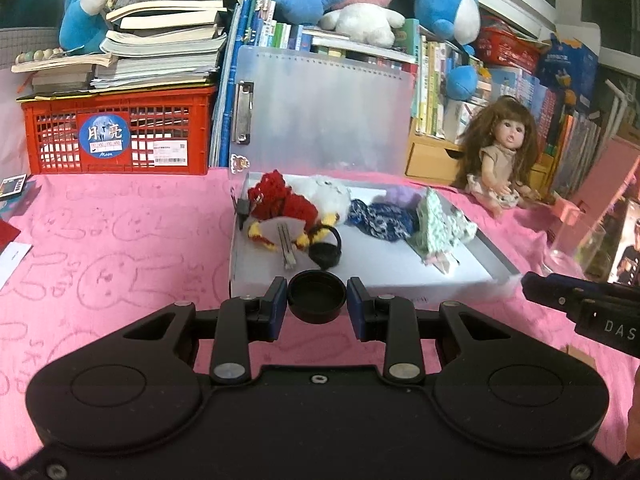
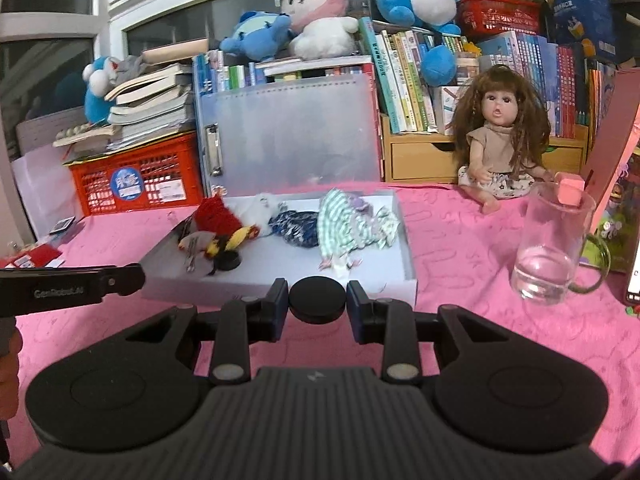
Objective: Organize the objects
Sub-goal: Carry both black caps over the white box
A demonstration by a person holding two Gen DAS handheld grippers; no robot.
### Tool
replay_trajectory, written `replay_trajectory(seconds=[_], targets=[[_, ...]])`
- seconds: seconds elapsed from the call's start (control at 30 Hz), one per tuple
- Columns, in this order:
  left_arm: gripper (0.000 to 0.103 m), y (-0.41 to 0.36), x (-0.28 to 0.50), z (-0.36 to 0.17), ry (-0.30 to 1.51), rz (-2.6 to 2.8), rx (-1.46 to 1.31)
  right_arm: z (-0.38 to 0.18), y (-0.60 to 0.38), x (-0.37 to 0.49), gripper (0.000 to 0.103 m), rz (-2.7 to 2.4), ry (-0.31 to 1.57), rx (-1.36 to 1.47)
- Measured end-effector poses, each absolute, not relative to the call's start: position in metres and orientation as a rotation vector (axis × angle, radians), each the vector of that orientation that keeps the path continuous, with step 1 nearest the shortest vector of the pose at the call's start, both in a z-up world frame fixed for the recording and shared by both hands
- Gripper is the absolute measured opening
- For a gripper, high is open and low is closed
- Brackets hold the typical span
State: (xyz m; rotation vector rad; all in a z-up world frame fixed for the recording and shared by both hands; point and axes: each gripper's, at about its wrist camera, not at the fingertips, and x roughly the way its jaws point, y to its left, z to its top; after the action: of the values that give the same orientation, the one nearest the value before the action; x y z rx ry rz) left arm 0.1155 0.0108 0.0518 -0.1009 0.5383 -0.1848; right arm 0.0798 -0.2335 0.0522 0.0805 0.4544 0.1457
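Observation:
My left gripper (image 1: 317, 302) is shut on a black round cap (image 1: 317, 297), held open side up just in front of the white open box (image 1: 360, 272). My right gripper (image 2: 317, 300) is shut on a black round lid (image 2: 317, 299), flat side showing, at the near edge of the same box (image 2: 384, 276). In the box lie a red knitted toy (image 1: 280, 200), a white fluffy toy (image 1: 332, 194), blue patterned cloth (image 1: 380, 218), green checked doll clothes (image 1: 436, 224) and a small black cup with a handle (image 1: 326, 250).
A doll (image 2: 500, 148) sits at the back right. A glass mug (image 2: 552, 248) with a little water stands right of the box. A red crate (image 1: 120, 132) with stacked books stands at the back left. Books and plush toys line the back. Pink cloth (image 1: 120, 272) covers the table.

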Motion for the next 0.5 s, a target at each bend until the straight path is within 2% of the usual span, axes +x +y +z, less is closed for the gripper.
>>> replay_trajectory(seconds=[0.5], targets=[[0.031, 0.013, 0.178, 0.045, 0.586, -0.158, -0.139, 0.051, -0.256, 0.141, 0.036, 0.101, 0.520, 0.117]])
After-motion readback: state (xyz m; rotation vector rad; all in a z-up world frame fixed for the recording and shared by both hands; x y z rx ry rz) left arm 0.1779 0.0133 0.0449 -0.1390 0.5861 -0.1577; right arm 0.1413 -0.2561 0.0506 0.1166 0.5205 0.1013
